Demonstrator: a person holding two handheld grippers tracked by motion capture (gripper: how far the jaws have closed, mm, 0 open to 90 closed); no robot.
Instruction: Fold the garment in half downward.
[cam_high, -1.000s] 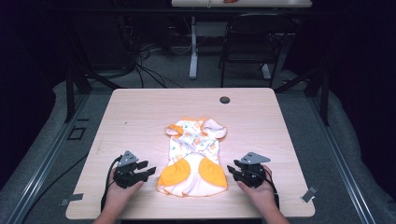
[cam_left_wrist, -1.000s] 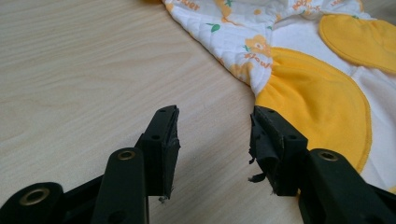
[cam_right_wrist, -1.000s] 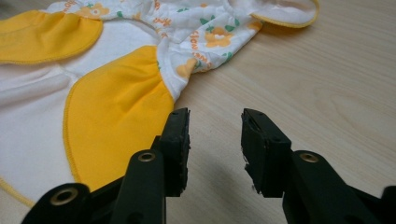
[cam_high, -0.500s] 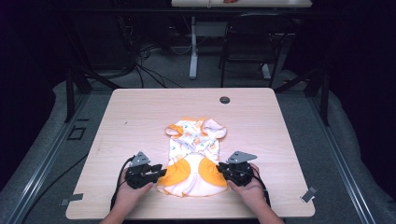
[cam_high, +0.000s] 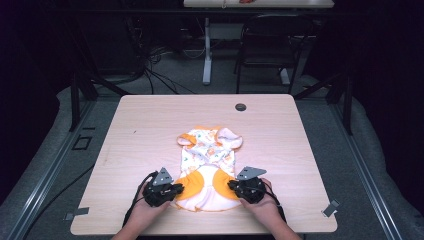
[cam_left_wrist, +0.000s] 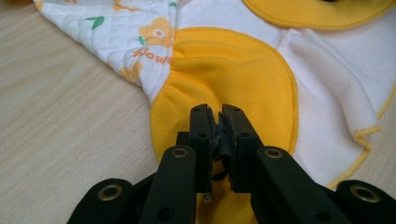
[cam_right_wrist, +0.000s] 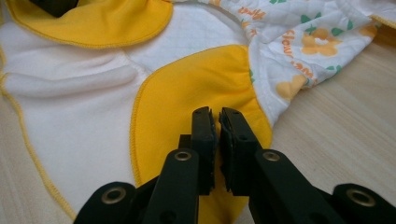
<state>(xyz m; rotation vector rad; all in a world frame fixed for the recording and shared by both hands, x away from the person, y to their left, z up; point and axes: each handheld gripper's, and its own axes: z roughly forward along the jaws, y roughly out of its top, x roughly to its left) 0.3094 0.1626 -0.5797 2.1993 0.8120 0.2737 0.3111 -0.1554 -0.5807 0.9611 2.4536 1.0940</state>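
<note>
Now | one garment (cam_high: 207, 167) | two claws: left claw (cam_high: 176, 189), right claw (cam_high: 233, 185) each pinching an orange patch

One overhead view, two close gripper views

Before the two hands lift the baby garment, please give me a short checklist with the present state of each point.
1. Left gripper closed on the yellow panel of the garment: ok; the jaws have just been closing and stand together over the yellow cloth.
2. Right gripper closed on the other yellow panel: ok; also just been closing, with cloth at the fingers.
3. How many cloth layers each grip holds: cannot tell.
4. Both grippers at matching places on the near hem: ok, one at each side in the high view.
5. Garment spread flat on the table: not ok; the top part is bunched.
</note>
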